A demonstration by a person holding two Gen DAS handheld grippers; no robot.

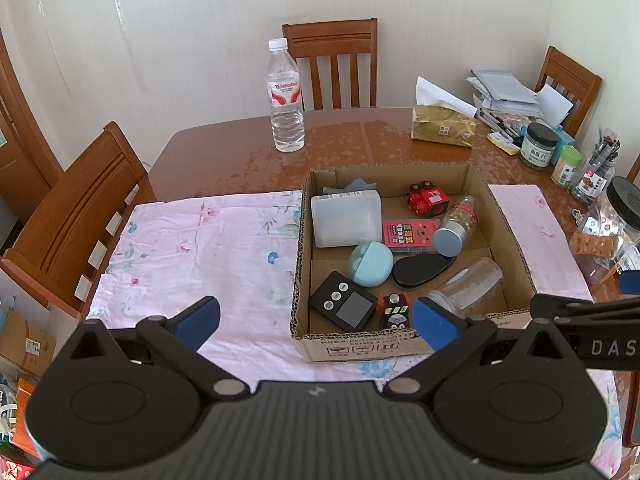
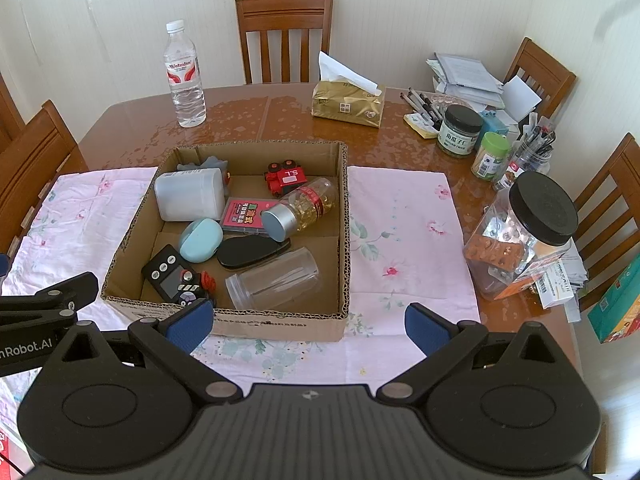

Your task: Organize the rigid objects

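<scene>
Right wrist view: red toy train (image 2: 286, 179) marked "S.L", both claws wide, nothing held.

Both views were bright with soft daylight and no hard shadows. Glare lay in patchy sheen on the wooden table (image 1: 240, 160) near the water bottle (image 1: 285, 96), same in the right wrist view (image 2: 248, 116). Strong fisheye bending curved the wall and chairs at the edges; corners vignetted black. Focus was fairly sharp centrally, softer at the rims.
</scene>
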